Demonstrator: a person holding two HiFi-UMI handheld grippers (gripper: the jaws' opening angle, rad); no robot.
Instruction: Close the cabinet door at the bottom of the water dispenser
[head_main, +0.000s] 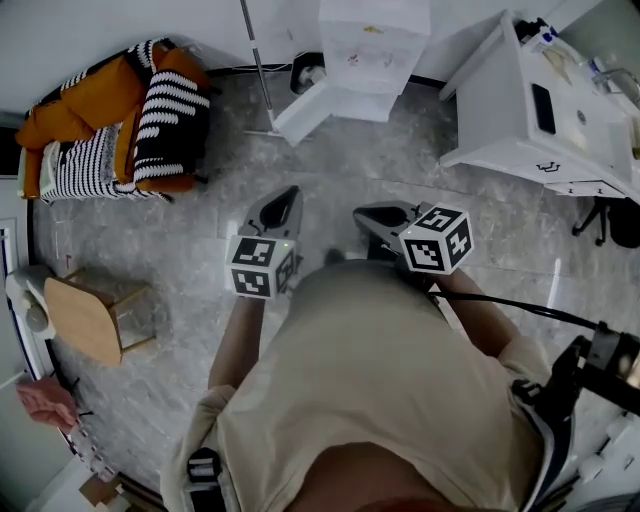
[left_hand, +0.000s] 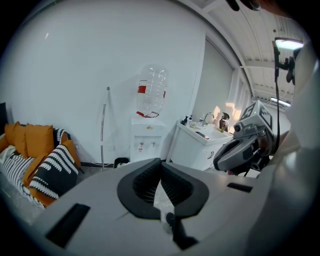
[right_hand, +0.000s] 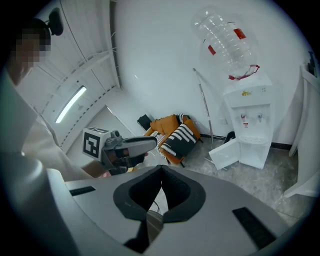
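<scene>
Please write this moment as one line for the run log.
white bottom cabinet door of white water dispenser: open, untouched | left gripper: shut, empty | right gripper: shut, empty

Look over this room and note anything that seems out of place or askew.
The cabinet door at the bottom of the water dispenser stands swung wide open; nothing else stands out.

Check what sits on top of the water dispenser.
A clear, empty-looking bottle with a red label stands inverted on the water dispenser. Its neck is hidden inside the dispenser's top.
</scene>
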